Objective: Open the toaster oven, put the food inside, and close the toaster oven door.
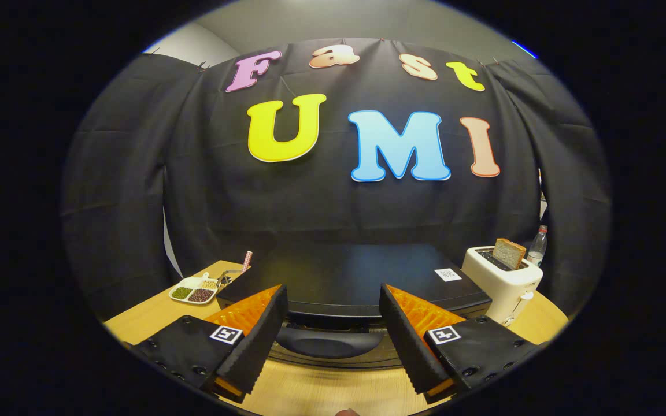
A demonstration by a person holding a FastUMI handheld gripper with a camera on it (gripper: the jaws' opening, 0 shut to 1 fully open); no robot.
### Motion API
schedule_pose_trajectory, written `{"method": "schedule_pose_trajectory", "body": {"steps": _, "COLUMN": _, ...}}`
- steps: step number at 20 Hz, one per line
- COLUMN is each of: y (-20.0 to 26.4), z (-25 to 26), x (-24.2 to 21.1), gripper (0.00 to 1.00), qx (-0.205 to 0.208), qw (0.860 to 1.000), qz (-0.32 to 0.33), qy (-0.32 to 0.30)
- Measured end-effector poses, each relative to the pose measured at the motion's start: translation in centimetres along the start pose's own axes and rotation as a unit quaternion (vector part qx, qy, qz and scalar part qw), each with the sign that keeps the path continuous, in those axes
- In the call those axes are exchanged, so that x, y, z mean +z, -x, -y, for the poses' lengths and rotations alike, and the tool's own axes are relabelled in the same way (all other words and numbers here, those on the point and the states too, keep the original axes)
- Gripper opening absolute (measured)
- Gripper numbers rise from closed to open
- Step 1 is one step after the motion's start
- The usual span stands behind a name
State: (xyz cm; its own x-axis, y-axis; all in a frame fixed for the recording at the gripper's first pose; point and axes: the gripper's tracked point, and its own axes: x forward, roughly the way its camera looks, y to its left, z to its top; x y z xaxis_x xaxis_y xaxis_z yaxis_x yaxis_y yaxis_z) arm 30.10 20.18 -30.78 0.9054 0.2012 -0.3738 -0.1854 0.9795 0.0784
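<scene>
Gripper view looks down at the big black toaster oven on the wooden surface. Its door looks shut, and the curved door handle sits just ahead, between the two fingers. The gripper is wide apart and holds nothing. At 2 o'clock stands a white toaster with bread sticking up. At 10 o'clock is a small dish of beans. Next, I think: slide forward, pinch the handle in its middle, then pull down slowly.
</scene>
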Motion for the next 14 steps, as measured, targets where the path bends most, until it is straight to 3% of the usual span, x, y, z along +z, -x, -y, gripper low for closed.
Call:
{"method": "schedule_pose_trajectory", "body": {"steps": 8, "y": -0.6, "z": 0.3, "x": -2.1, "gripper": 1.0, "qx": -0.04, "qw": 0.997, "qz": 0.008, "qy": 0.063}}
{"method": "schedule_pose_trajectory", "body": {"steps": 14, "y": -0.1, "z": 0.3, "x": -3.3, "gripper": 0.98, "qx": -0.047, "qw": 0.999, "qz": 0.021, "qy": 0.005}}
